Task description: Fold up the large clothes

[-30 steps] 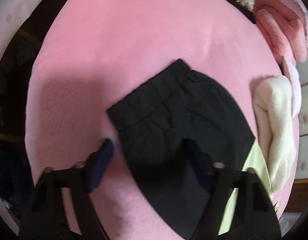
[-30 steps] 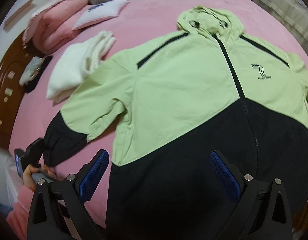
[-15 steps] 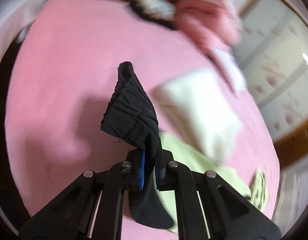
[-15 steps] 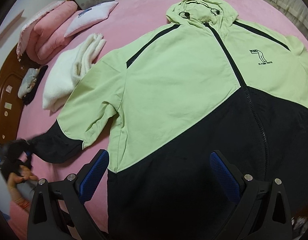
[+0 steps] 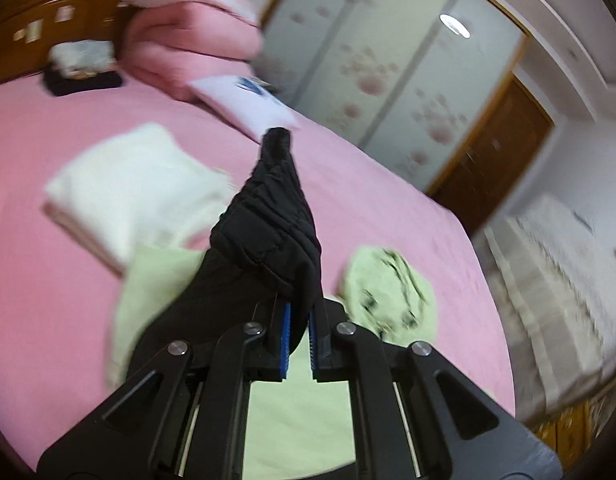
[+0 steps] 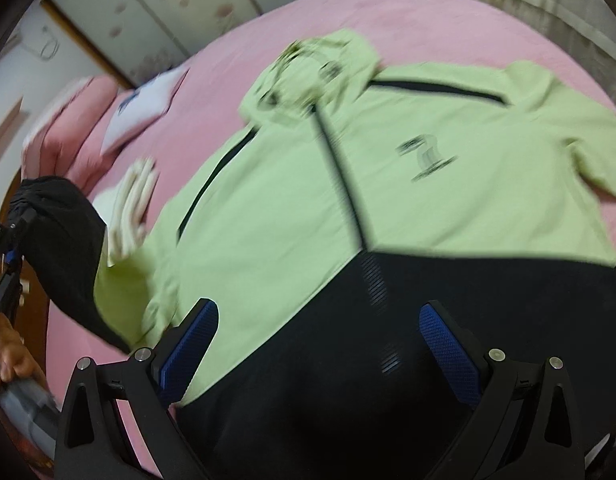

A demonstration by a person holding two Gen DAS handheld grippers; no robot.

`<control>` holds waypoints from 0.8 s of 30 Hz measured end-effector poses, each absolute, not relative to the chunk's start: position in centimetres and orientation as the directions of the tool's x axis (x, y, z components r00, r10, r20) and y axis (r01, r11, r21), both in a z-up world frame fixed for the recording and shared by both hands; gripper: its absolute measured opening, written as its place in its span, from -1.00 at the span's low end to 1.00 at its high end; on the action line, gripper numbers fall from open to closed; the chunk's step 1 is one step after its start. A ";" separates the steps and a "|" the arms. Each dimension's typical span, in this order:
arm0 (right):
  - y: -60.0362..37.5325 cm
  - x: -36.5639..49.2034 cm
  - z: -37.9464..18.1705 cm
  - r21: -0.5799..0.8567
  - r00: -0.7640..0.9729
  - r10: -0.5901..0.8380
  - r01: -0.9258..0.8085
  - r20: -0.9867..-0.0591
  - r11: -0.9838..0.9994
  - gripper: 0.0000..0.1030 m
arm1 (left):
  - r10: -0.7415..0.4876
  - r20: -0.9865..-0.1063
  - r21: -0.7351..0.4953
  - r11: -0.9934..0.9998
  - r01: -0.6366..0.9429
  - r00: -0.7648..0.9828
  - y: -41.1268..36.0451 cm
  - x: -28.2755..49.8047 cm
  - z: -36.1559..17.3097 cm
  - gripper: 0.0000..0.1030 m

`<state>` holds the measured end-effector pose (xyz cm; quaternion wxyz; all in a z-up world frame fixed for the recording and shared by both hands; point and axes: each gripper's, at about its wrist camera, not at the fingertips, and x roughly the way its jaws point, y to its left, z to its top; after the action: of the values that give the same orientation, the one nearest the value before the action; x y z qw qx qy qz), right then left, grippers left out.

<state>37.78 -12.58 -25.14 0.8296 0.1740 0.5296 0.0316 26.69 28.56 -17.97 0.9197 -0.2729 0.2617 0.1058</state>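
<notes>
One claw, the left claw, clamps the black cuff while the right claw gapes; thin fabric may slip.

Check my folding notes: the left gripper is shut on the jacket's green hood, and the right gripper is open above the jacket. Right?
Not quite. The left gripper is shut on the jacket's black sleeve cuff, not the hood, as the left wrist view shows. The right gripper is open above the jacket.
</notes>
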 end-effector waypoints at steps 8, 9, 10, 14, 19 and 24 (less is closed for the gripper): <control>-23.7 44.4 -24.8 0.356 0.486 0.266 0.102 -0.833 0.929 0.99 | -0.122 -0.638 -0.359 0.921 -0.154 0.760 10.8 33.5 -22.5 -0.91; -24.4 45.2 -25.1 0.364 0.477 0.282 0.089 -0.833 0.927 0.99 | -0.150 -0.674 -0.350 0.927 -0.134 0.724 8.2 33.5 -23.9 -0.91; -25.1 46.0 -25.5 0.369 0.461 0.297 0.072 -0.836 0.927 0.99 | -0.178 -0.711 -0.345 0.932 -0.116 0.681 5.6 33.9 -24.9 -0.90; -26.4 47.9 -27.0 0.376 0.423 0.333 0.020 -0.843 0.927 0.98 | -0.245 -0.826 -0.335 0.938 -0.093 0.507 2.2 36.5 -29.5 -0.43; -26.2 49.3 -30.3 0.482 0.324 0.446 0.035 -0.834 0.875 0.87 | -0.228 -0.825 -0.353 0.923 -0.156 0.518 4.7 34.7 -29.5 0.58; -23.2 50.2 -34.3 0.517 0.197 0.497 0.061 -0.845 0.854 0.69 | -0.102 -0.868 -0.250 0.936 -0.249 0.485 9.2 31.0 -28.7 0.58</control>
<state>50.16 -23.19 -34.29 0.7396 0.2265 0.6164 0.1475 31.00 9.24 -28.73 0.8440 -0.1741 0.5055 0.0436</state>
